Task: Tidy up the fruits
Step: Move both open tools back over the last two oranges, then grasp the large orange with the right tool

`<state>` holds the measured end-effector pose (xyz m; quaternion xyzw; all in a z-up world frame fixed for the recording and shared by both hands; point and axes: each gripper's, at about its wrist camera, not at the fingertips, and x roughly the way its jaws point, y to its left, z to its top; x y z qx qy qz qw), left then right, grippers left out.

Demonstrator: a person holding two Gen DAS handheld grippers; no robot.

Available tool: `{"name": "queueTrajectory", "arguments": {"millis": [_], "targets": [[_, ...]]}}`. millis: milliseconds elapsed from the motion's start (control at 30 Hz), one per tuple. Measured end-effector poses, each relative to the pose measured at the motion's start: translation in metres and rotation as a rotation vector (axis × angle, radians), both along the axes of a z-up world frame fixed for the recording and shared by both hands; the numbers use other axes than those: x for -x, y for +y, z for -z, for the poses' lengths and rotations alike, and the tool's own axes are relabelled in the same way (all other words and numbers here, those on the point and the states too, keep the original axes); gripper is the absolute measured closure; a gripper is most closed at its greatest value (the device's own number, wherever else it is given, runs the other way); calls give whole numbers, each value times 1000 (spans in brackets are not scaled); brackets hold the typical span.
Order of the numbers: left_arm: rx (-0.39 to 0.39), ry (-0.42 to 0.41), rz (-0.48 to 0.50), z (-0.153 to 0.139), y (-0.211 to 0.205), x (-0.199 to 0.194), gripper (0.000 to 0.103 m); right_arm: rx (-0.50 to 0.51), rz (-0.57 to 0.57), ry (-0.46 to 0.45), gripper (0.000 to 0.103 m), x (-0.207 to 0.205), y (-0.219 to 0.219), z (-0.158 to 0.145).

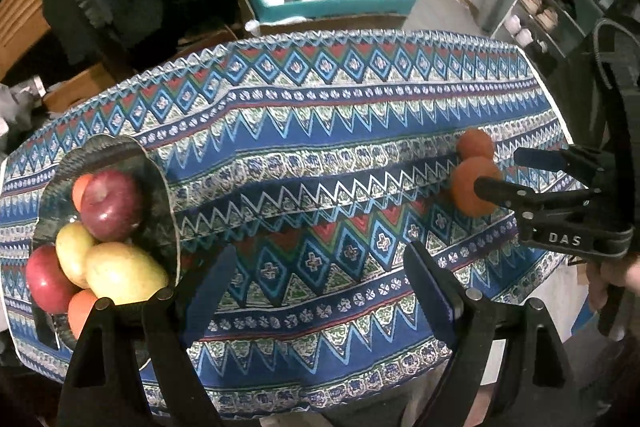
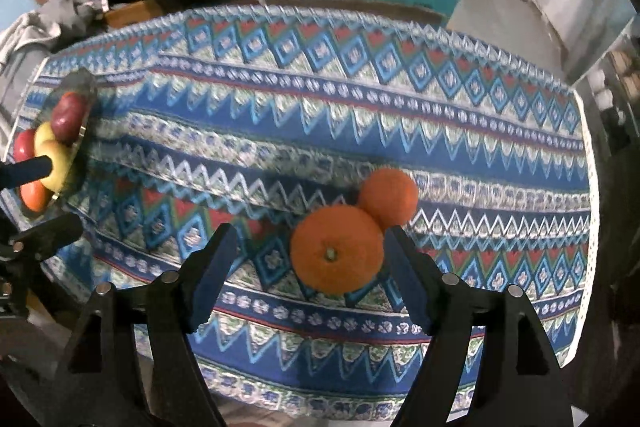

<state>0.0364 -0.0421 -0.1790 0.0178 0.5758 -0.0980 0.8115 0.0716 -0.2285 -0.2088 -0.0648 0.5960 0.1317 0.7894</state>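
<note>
currently the right gripper (image 2: 308, 267) has its jaws spread wide, holding nothing. the near orange (image 2: 337, 249) sits on the patterned tablecloth (image 2: 360, 115) between the fingers, close against the right-hand finger pad (image 2: 412, 279), with a clear gap to the left-hand one. stem end faces the camera. a second orange (image 2: 389, 197) lies just behind it, touching or nearly so; cannot tell which.

the left gripper (image 1: 316, 287) is also spread apart and empty, over bare cloth near the table's front edge. just to its left stands the glass bowl (image 1: 160, 187) with a dark red apple (image 1: 112, 205) on top, two yellow apples (image 1: 122, 273) beneath, another red apple (image 1: 46, 279) at the left, and orange-coloured fruit partly hidden. in the left wrist view both oranges lie well apart from the bowl, at the far right of the table.
</note>
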Motion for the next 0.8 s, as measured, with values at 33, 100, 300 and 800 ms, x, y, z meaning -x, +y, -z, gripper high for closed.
{"name": "queueTrajectory", "arguments": {"millis": [33, 100, 300, 800], "targets": [[-10, 2, 5, 2, -3, 0, 16, 1, 3, 9, 27, -1, -2, 5], [-16, 4, 13, 5, -5, -2, 16, 6, 13, 27, 27, -2, -6, 13], [-28, 29, 16, 17, -8, -7, 16, 10, 20, 74, 27, -4, -6, 36], [-46, 34, 37, 22, -30, -17, 16, -20, 26, 87, 37, 15, -31, 48]]}}
